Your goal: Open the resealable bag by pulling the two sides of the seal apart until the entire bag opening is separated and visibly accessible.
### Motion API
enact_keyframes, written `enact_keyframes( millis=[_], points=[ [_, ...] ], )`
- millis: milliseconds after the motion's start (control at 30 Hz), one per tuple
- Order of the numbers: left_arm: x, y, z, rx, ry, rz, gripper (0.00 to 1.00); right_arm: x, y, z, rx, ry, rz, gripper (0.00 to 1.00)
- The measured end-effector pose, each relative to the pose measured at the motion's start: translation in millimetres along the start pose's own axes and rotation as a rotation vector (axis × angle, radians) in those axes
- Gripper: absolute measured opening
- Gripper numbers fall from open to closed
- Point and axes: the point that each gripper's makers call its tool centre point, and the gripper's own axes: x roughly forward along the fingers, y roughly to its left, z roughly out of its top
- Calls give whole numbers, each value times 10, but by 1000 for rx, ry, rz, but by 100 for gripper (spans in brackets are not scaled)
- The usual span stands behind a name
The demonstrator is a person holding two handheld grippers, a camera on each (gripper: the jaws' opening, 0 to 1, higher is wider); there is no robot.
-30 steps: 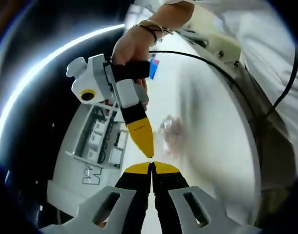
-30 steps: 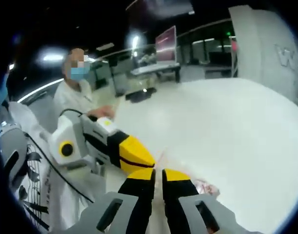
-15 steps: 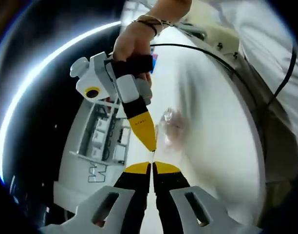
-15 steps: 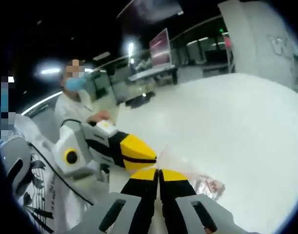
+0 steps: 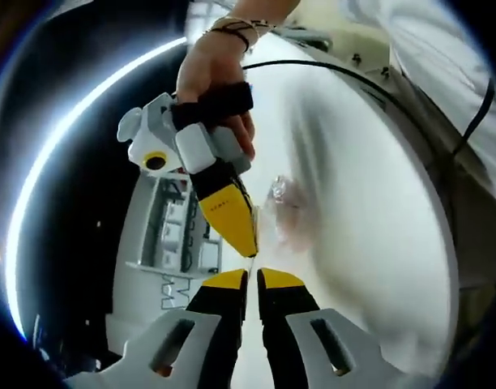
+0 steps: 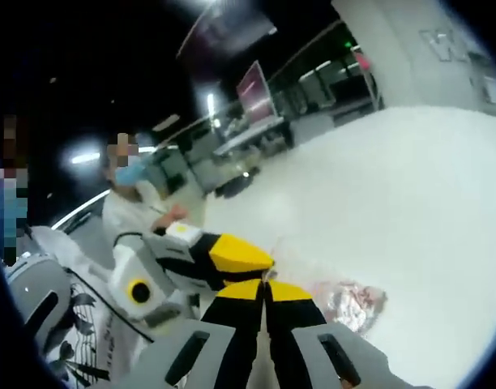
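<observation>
My two hand-held grippers meet tip to tip over the white tabletop [image 6: 426, 178], each pinched on one side of the seal of the resealable bag [image 6: 345, 298]. The left hand-held gripper [image 5: 249, 276] has its jaws pressed together on the thin film; the right hand-held gripper [image 6: 265, 285] likewise. The bag hangs light, limp and slippery, so I'd grip close at the seal lips. The left gripper view shows my hand [image 5: 211, 77]; the right gripper view shows the crumpled contents
</observation>
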Motion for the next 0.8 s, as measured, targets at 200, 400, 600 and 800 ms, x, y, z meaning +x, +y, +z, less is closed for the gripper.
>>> enact_keyframes(
  millis=[200,400,600,800],
  points=[
    [-66,65,-23,12,0,12,2,-20,32,-4,16,-20,-5,0],
    [-57,72,-9,11,-9,15,1,-11,68,-16,6,-22,0,0],
    [-56,91,13,4,-19,25,1,-17,104,-12,-4,-27,10,4],
    [-39,97,14,17,-17,31,1,-57,110,71,30,-58,16,3]
  ],
)
